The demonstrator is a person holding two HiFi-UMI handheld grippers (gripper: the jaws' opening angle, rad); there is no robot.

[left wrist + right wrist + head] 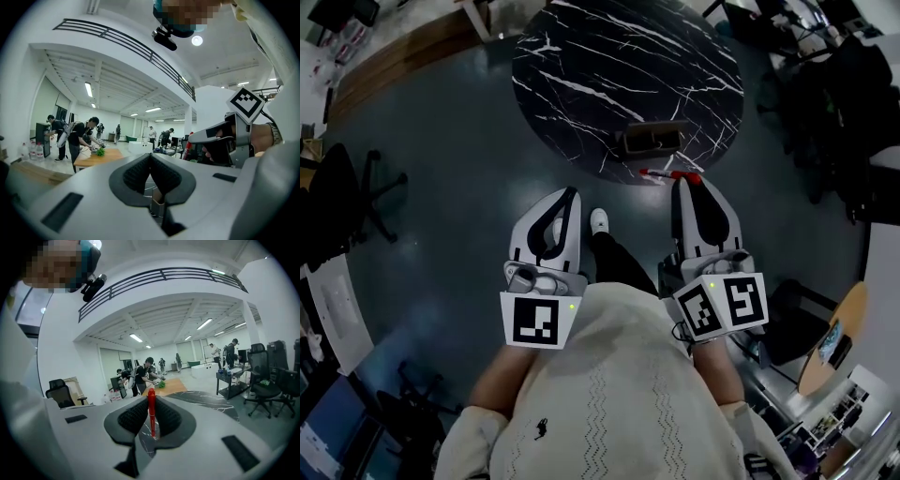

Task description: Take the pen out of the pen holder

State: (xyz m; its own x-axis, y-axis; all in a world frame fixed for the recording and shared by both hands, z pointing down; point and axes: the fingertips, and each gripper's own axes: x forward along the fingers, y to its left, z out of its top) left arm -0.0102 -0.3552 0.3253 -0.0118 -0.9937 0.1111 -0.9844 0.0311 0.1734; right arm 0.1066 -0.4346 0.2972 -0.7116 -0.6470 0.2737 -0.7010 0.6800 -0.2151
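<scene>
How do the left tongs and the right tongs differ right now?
The right tongs are clamped on a red pen; the left tongs are closed on nothing. In the head view the right tongs reach the edge of the marble table, while the left tongs sit further back over the floor. Both are white with black pads and carry a marker cube.
</scene>
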